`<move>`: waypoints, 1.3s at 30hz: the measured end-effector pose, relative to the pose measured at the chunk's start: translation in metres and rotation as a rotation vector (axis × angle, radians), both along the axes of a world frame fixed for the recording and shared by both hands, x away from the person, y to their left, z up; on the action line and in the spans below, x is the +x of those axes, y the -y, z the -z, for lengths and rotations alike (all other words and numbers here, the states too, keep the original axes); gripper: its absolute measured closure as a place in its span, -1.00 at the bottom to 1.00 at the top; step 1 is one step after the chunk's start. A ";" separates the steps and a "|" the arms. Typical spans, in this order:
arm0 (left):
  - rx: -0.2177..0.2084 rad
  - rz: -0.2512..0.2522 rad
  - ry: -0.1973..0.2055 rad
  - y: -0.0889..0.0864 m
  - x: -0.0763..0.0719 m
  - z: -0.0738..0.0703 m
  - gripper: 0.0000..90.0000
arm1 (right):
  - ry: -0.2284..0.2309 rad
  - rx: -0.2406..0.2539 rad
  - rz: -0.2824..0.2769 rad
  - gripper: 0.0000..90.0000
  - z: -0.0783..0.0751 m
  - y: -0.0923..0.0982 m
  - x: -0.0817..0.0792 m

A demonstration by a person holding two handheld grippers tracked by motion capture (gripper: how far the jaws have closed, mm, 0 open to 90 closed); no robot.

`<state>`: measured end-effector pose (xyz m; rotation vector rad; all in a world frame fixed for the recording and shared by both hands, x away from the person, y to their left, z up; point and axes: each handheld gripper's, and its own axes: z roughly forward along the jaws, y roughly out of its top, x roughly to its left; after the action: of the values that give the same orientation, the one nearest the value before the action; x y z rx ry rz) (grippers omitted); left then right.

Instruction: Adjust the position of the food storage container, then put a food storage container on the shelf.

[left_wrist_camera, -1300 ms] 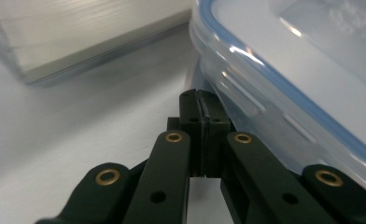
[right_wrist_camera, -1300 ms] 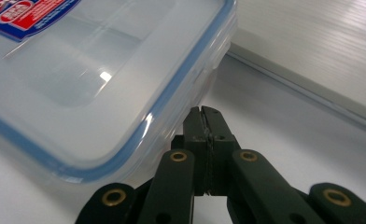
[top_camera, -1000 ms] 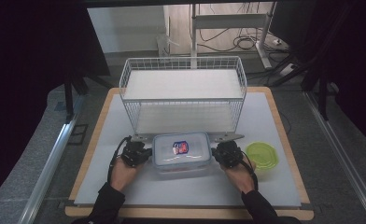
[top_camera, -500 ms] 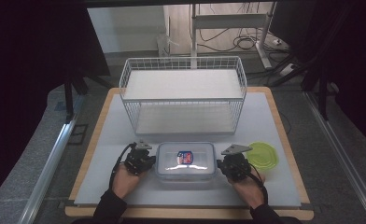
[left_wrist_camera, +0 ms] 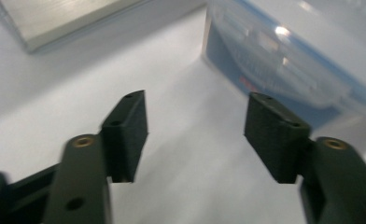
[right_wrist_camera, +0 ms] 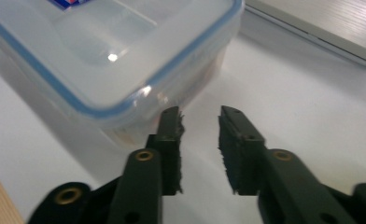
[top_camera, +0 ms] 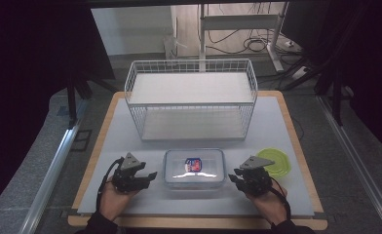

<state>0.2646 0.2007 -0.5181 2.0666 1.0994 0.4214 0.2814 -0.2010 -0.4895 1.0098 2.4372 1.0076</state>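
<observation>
A clear plastic box with a blue-sealed lid and a red and blue label rests on the white table near its front edge. My left gripper sits just left of the box; its jaws have just been opening and stand open with nothing between them, the box ahead to the right. At the box's right end my right gripper has also just been opening; its jaws are slightly apart and empty, beside the box's corner.
A white wire basket stands behind the box in the middle of the table. A green round lid lies right of the right gripper. The table's wooden rim runs along the front.
The box came toward the front of the table with both grippers at its ends. Both grippers have since let go of it and drawn back a little to either side.
</observation>
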 end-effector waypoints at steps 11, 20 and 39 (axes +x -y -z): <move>-0.046 0.000 -0.022 -0.005 -0.019 0.007 -0.76 | 0.003 0.021 -0.043 -0.17 0.003 0.011 -0.010; -0.039 0.036 0.008 -0.005 -0.015 0.007 -0.91 | 0.023 0.043 -0.065 -0.45 0.001 0.011 -0.007; -0.172 0.080 -0.019 -0.001 0.005 -0.020 -0.94 | -0.022 0.137 -0.084 -0.81 -0.010 0.004 0.010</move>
<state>0.2700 0.2017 -0.4986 1.9584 1.0228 0.2584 0.2914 -0.2052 -0.4790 0.9729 2.4751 1.2114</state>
